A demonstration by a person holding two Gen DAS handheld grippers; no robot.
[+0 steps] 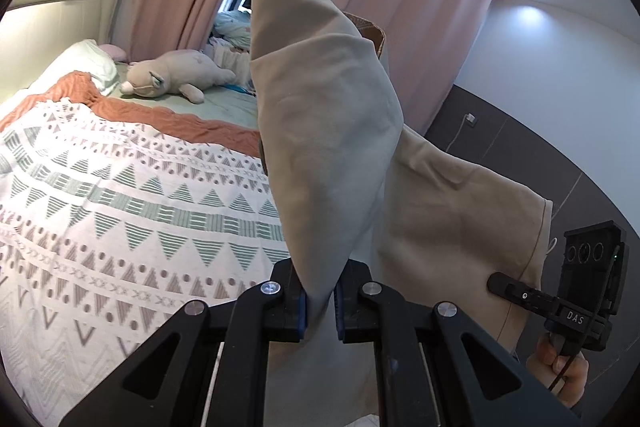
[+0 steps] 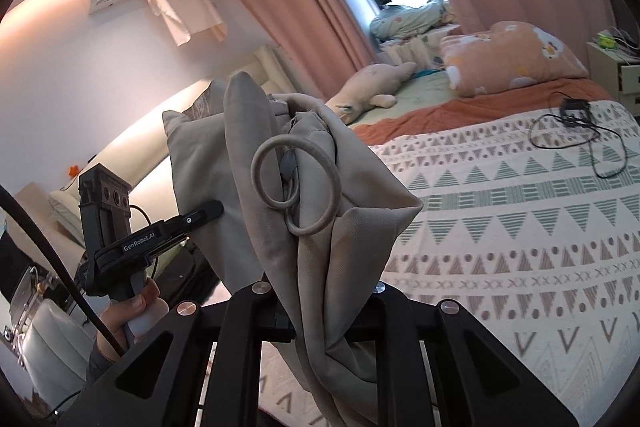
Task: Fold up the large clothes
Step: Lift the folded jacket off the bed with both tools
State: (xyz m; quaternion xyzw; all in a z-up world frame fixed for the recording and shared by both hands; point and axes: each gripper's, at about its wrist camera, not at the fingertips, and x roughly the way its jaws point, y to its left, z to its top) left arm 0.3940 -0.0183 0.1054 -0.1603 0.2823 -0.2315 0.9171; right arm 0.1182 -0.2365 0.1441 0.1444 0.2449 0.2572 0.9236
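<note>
Left gripper (image 1: pixel 320 303): matte black linkage arms, four round silver screws across the top, blue pads on the inner faces of the fingers, pale metal rods showing through the frame at bottom centre. From the right wrist view it sits at lower left (image 2: pixel 216 207): black body w/ "GenRobot.AI" in white, boxy cam module w/ three round lenses on top, thin black cable, pale grip.

Right gripper (image 2: pixel 320 311): same black frame, silver screws. In the left wrist view, lower right (image 1: pixel 494 283): slim black finger, "DAS" in white, three-lens cam block, small green light, black cable below.

Grey sleeve at lower left of right wrist view.
</note>
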